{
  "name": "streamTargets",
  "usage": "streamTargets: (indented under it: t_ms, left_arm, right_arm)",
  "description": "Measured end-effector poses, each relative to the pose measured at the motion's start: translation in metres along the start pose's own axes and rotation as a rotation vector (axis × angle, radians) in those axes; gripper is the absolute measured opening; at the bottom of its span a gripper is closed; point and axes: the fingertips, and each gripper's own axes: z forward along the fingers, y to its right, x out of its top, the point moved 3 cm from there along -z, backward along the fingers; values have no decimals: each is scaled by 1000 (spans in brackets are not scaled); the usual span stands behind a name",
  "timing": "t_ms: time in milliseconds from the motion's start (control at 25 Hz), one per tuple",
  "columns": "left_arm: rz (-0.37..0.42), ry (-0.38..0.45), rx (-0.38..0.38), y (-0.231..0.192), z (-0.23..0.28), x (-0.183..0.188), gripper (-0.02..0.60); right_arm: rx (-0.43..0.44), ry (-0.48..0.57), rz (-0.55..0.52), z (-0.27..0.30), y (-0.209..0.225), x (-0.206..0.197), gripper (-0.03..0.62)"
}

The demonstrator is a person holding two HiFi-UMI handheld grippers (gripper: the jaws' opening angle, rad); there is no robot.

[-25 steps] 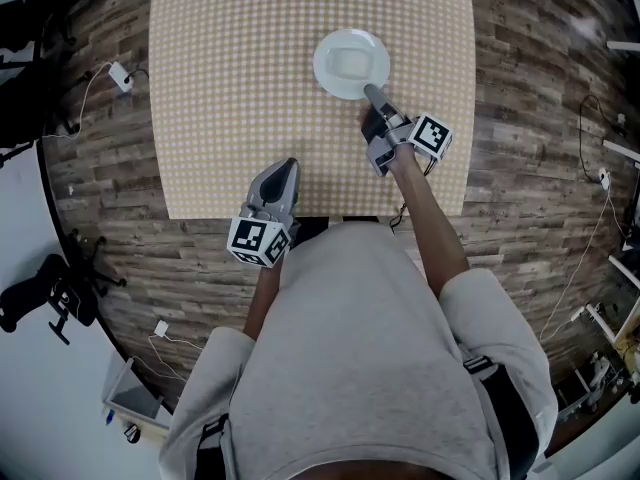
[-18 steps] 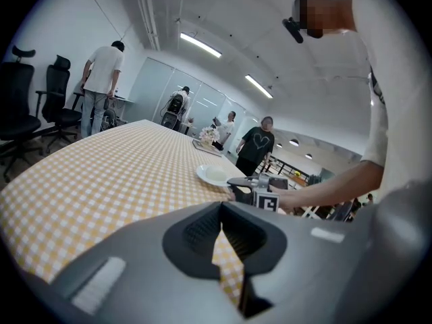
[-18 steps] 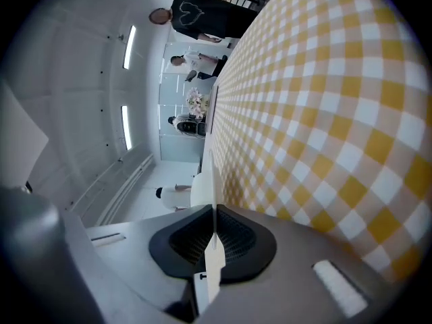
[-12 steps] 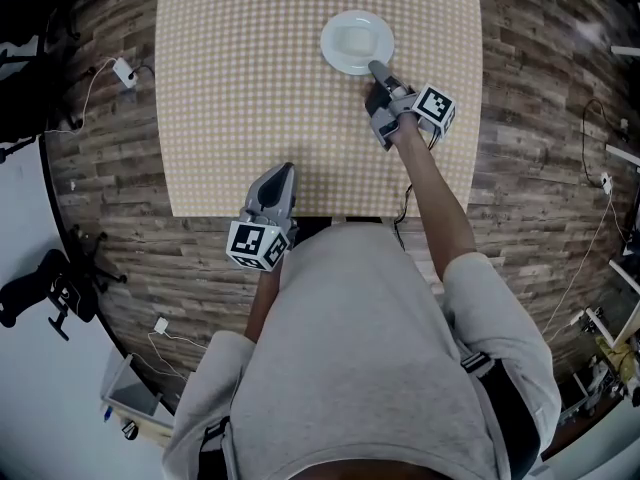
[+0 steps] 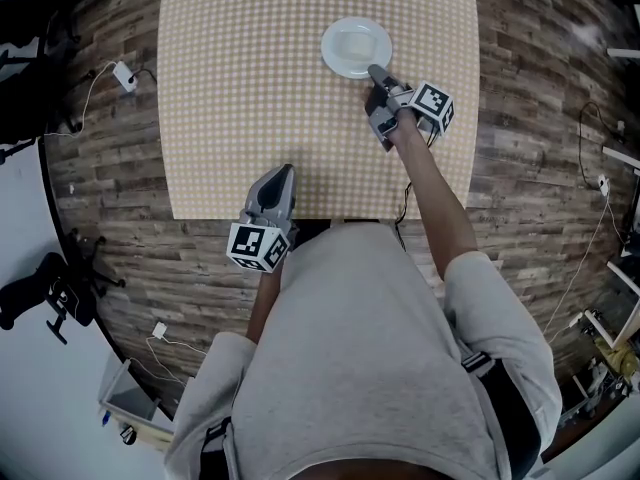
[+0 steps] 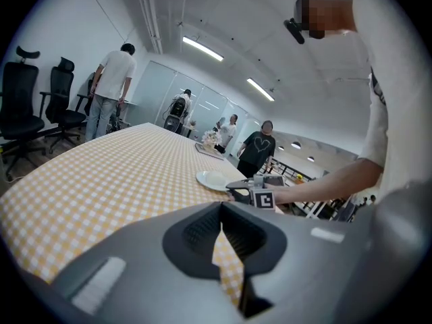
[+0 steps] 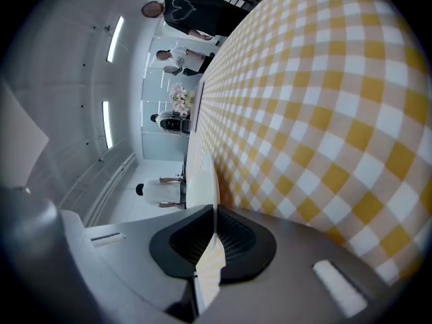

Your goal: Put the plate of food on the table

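Observation:
A white plate (image 5: 356,46) is over the far right part of the yellow-checked table (image 5: 240,88); I can make out no food on it. My right gripper (image 5: 377,72) is shut on the plate's near rim, arm stretched forward. In the right gripper view the plate (image 7: 201,181) shows edge-on, its rim pinched between the jaws of that gripper (image 7: 214,225), low over the cloth. My left gripper (image 5: 287,171) hovers at the table's near edge, shut and holding nothing. The left gripper view looks past its closed jaws to the plate (image 6: 214,179) and the right gripper (image 6: 233,190).
The tablecloth (image 6: 115,167) stretches bare left of the plate. Something flat lies at the table's far end (image 6: 206,148). Office chairs (image 6: 40,106) stand left of the table and several people (image 6: 111,86) stand beyond it. Cables and a charger (image 5: 120,73) lie on the wooden floor.
My right gripper has carried the plate a little farther away across the table. The left gripper has stayed at the near edge.

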Motion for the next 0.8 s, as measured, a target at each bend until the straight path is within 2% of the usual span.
streamTargets:
  t_ms: [400, 480, 600, 800]
  left_arm:
    - [-12, 13, 0, -2, 0, 3, 9]
    - [-14, 14, -3, -2, 0, 4, 8]
    - [-16, 16, -5, -3, 0, 5, 9]
    - [-19, 16, -13, -6, 0, 6, 9]
  right_arm:
    - [-104, -35, -170, 1, -4, 2, 35]
    - [-92, -35, -180, 1, -6, 2, 49]
    - [-48, -43, -169, 2, -10, 2, 109]
    - [-26, -79, -199, 4, -14, -2, 155]
